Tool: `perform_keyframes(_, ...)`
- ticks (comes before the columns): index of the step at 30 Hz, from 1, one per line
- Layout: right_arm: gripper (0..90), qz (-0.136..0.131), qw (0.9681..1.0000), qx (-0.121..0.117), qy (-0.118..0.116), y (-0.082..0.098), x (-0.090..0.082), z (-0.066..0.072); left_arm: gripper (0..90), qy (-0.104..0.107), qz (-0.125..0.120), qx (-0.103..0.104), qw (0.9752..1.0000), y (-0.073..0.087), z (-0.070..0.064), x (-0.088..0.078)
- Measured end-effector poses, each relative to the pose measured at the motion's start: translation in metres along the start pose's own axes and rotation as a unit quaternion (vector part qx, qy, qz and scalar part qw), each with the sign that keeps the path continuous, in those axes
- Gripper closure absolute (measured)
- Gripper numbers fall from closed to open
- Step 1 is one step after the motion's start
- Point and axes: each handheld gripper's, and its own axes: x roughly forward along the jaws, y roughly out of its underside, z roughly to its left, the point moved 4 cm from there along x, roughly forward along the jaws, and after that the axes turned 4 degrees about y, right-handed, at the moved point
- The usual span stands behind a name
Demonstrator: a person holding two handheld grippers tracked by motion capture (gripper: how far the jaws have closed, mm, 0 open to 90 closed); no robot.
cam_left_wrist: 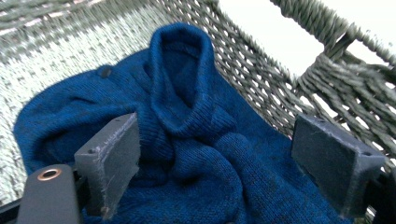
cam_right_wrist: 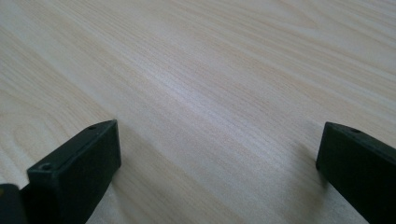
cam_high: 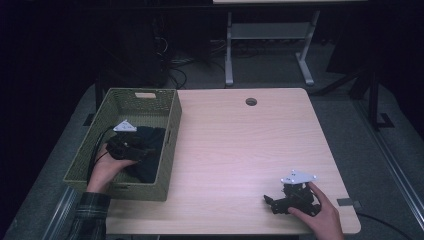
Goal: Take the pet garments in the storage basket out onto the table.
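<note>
**Blue sweater sits in basket as my left jaws hover wide**

My left gripper [cam_left_wrist: 215, 154] hangs inside the woven basket [cam_high: 170, 112] at the tabletop's left edge, jaws spread wide just above the crumpled blue knit sweater [cam_left_wrist: 187, 140], which lies on the basket's floor against its right wall. My right gripper [cam_right_wrist: 217, 172] rests low near the tabletop's [cam_high: 240, 150] front right corner, jaws spread apart over bare wood, pinching nothing.
</note>
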Motion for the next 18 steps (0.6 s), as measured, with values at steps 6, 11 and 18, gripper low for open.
perform_keyframes(6, 0.0, 0.000, 1.0000, 0.000, 0.000, 0.000, 0.000, 0.000, 15.7, 0.006, 0.034, 0.002, 0.9994, 0.004, -0.001, 0.008)
perform_keyframes(11, 0.0, 0.000, 1.0000, 0.000, 0.000, 0.000, 0.000, 0.000, 15.7, 0.004, 0.071, 0.003, 0.9974, 0.008, -0.001, 0.015)
perform_keyframes(18, 0.0, 0.000, 1.0000, -0.001, 0.000, 0.000, 0.000, 0.000, 16.4, 0.011, 0.134, 0.001, 0.9909, 0.016, -0.002, 0.026)
